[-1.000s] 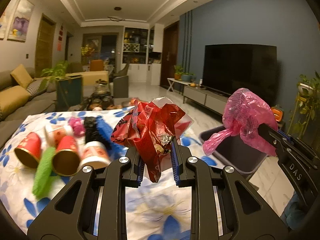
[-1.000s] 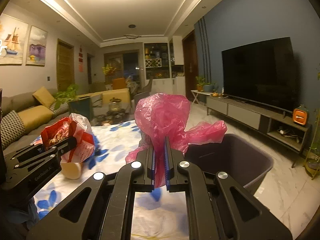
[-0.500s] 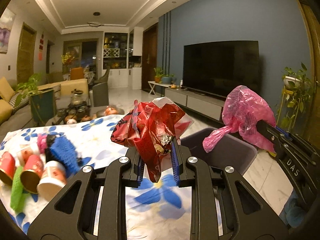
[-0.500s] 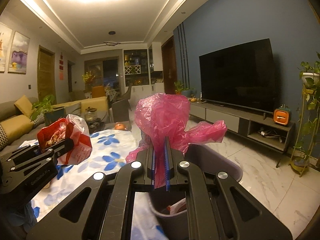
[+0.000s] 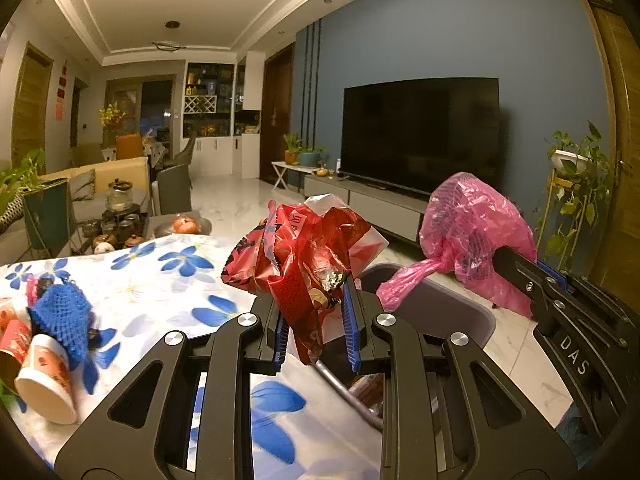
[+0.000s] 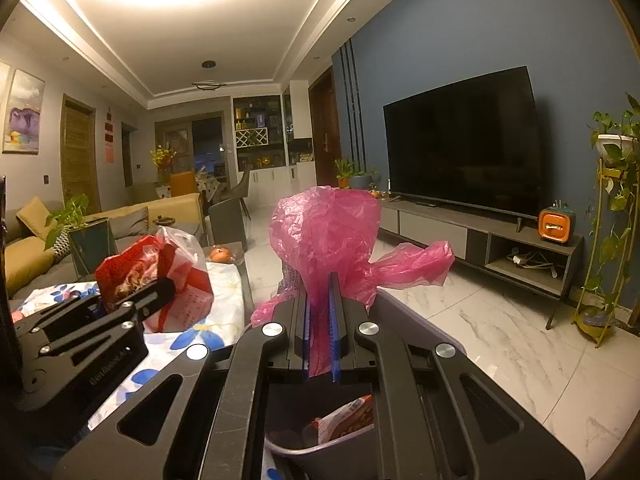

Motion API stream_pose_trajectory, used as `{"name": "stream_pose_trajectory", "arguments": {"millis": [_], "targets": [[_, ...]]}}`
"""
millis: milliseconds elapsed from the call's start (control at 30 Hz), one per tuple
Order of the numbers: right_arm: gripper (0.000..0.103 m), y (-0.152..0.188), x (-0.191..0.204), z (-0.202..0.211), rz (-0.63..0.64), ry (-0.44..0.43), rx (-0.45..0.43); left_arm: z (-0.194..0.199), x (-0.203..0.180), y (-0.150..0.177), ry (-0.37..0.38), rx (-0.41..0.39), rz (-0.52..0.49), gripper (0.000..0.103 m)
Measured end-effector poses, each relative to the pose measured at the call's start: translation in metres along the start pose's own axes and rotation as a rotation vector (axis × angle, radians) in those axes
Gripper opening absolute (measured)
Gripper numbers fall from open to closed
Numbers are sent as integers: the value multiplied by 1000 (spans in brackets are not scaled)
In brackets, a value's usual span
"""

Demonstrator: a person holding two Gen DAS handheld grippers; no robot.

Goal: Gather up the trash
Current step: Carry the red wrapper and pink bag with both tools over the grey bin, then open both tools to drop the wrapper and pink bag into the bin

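My left gripper (image 5: 314,322) is shut on a crumpled red plastic bag (image 5: 298,256), held at the table's right edge over the near rim of a grey bin (image 5: 436,308). My right gripper (image 6: 322,334) is shut on a crumpled pink plastic bag (image 6: 332,236) and hangs above the same grey bin (image 6: 416,328), which holds a snack wrapper (image 6: 348,420). Each gripper appears in the other's view: the right gripper (image 5: 532,276) with the pink bag (image 5: 472,232), the left gripper (image 6: 160,286) with the red bag (image 6: 152,268).
Paper cups (image 5: 44,376) and blue netting (image 5: 64,320) lie on the floral tablecloth (image 5: 160,280) at the left. A TV (image 6: 460,140) on a low console (image 6: 480,244), a plant stand (image 6: 612,240) and a marble floor (image 6: 520,340) lie to the right. A sofa (image 6: 28,256) is at the far left.
Both grippers have swung right with their bags, from over the table to over the bin. The cups have slid to the left edge of the left wrist view; the bin's inside now shows.
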State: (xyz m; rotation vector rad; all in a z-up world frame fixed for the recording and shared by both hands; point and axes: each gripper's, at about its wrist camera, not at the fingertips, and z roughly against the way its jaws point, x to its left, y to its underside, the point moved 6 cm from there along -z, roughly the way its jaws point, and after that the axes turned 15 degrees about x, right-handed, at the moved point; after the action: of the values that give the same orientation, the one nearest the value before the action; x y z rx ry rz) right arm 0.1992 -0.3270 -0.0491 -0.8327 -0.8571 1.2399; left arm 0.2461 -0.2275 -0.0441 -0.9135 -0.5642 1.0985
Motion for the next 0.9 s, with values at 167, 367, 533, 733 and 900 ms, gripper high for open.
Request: {"name": "stream_pose_trajectory", "arguments": {"millis": [167, 367, 533, 733, 900], "targets": [[8, 0, -4, -5, -1, 16, 0, -16, -9, -2, 18, 7, -8, 22], [8, 1, 0, -11, -13, 18, 11, -30, -10, -5, 36, 11, -7, 22], [8, -1, 3, -15, -10, 10, 11, -39, -9, -7, 49, 12, 3, 23], [8, -4, -5, -18, -14, 1, 4, -42, -10, -8, 84, 10, -1, 23], [24, -4, -10, -21, -7, 5, -10, -48, -12, -8, 156, 1, 7, 27]]}}
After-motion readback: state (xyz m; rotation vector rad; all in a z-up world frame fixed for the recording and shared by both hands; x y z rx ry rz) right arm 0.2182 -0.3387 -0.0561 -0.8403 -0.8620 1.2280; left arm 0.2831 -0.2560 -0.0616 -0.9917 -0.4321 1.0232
